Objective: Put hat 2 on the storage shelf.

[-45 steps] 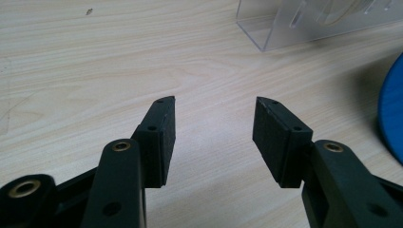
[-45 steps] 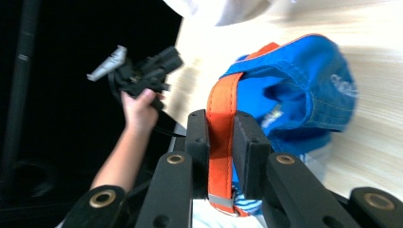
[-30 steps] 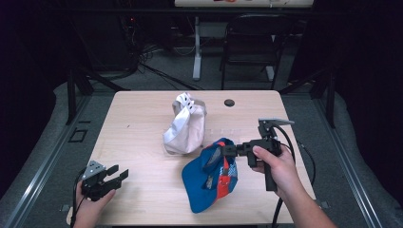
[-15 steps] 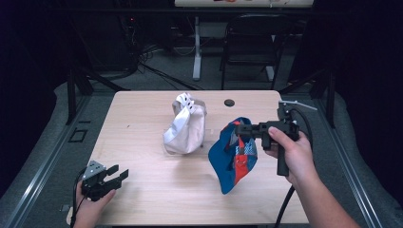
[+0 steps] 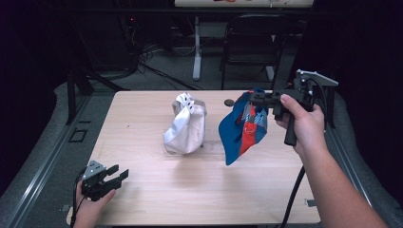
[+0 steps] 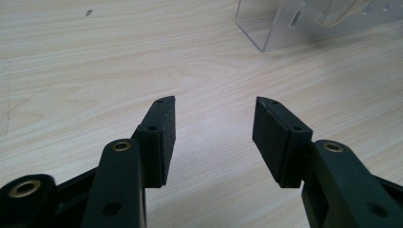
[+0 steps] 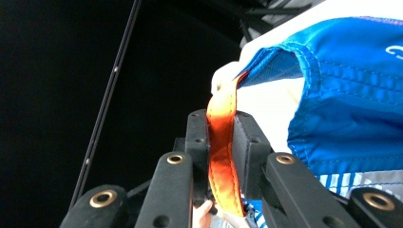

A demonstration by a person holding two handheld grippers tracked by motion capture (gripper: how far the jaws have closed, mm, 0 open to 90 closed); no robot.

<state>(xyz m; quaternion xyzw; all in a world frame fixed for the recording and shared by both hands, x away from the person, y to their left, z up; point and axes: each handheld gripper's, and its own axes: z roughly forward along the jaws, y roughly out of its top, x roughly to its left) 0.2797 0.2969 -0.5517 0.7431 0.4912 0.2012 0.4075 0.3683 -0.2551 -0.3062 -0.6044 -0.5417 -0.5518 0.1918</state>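
Blue bag (image 5: 237, 130) hangs above the table (image 5: 142, 199), lifted by its orange strap (image 7: 221, 142).
Right claw (image 5: 254, 97) is clamped on that strap; left claw (image 5: 119, 173) rests near the table's front corner, jaws apart, holding nothing, with a white bag (image 5: 185, 126) mid-table.

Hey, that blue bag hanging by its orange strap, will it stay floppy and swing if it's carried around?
Probably floppy: the blue bag droops in folds below the right hand-held gripper. Likely light, since the pinched orange strap alone holds it. It may swing.
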